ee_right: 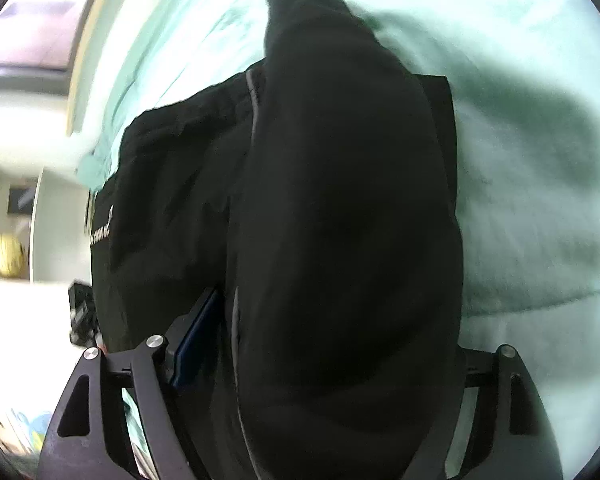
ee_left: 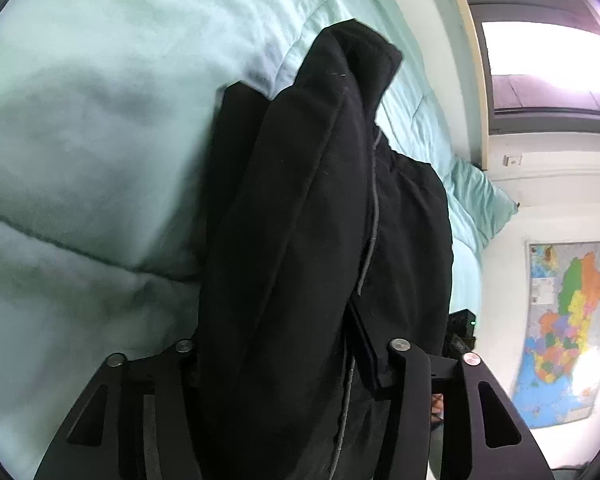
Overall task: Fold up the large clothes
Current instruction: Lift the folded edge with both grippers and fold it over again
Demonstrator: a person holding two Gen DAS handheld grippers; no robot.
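Note:
A black zip-up jacket (ee_left: 300, 200) lies bunched in thick folds on a pale green quilt (ee_left: 80, 160). A grey zipper line runs down its middle. In the left wrist view my left gripper (ee_left: 284, 320) has a fold of the jacket filling its jaws. Its right finger pad (ee_left: 366, 344) rests against the cloth, and the other finger is buried under it. In the right wrist view the jacket (ee_right: 340, 200) bulges between the fingers of my right gripper (ee_right: 312, 320), which stand wide. The blue left pad (ee_right: 196, 340) sits at the cloth's edge, and the right finger is hidden.
The quilt (ee_right: 540, 160) spreads well beyond the jacket on both sides. A window (ee_left: 540, 60) and a coloured wall map (ee_left: 564, 332) are past the bed's edge. White shelves hold a yellow ball (ee_right: 8, 256). A small dark device (ee_right: 80, 308) shows beside the jacket.

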